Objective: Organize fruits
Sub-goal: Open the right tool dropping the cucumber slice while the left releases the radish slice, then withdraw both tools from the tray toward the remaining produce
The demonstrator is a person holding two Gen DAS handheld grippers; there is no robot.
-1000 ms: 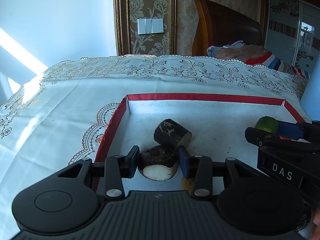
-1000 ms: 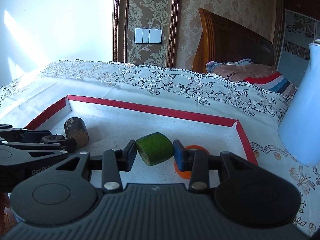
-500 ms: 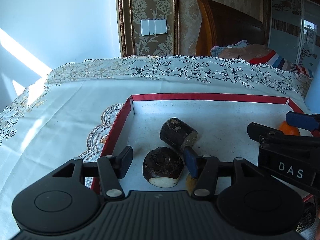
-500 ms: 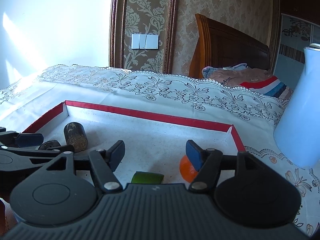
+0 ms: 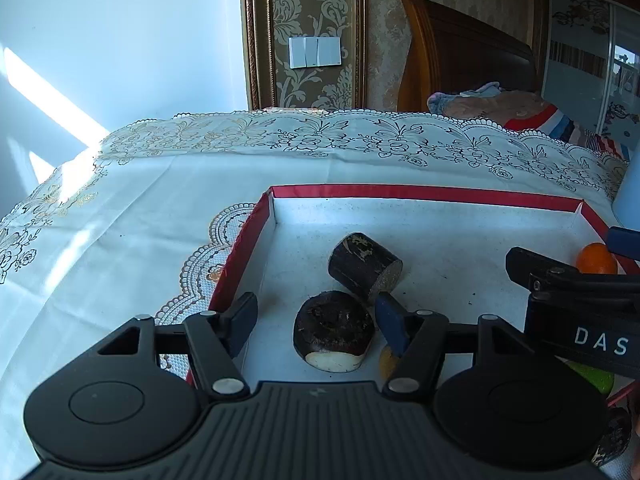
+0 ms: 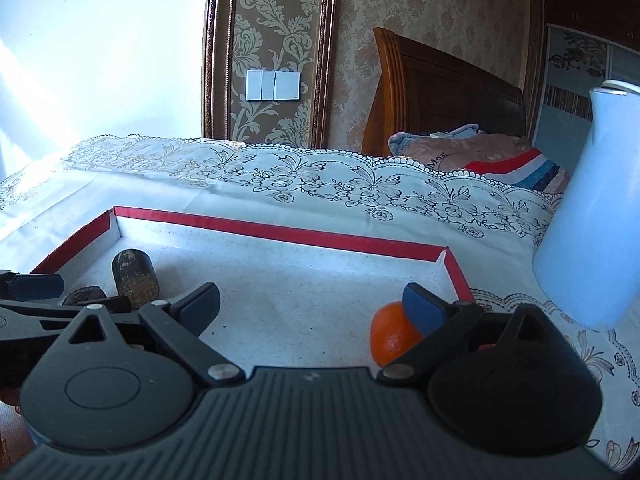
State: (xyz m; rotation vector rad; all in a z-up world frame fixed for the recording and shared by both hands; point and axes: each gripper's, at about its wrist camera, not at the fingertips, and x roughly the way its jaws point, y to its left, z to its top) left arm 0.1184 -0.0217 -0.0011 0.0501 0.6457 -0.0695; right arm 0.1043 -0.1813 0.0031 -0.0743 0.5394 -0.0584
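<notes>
A white tray with a red rim (image 5: pixel 400 191) (image 6: pixel 280 232) lies on the tablecloth. In it are a dark round piece with a pale cut face (image 5: pixel 334 330), a dark cylinder piece (image 5: pixel 364 266) (image 6: pixel 134 274), an orange (image 5: pixel 596 259) (image 6: pixel 392 338) and a green piece (image 5: pixel 592 376) half hidden under the right gripper. My left gripper (image 5: pixel 316 320) is open around the dark round piece without touching it. My right gripper (image 6: pixel 312 306) is open and empty; the orange sits behind its right finger.
A pale blue jug (image 6: pixel 592 220) stands right of the tray on the lace tablecloth (image 5: pixel 120 220). A small yellowish piece (image 5: pixel 387 359) lies behind the left gripper's right finger. A wooden headboard and bedding are behind the table.
Both grippers opened and drew back. The left one let go of the dark round piece in the tray; the right one let go of the green piece, which now lies beneath it.
</notes>
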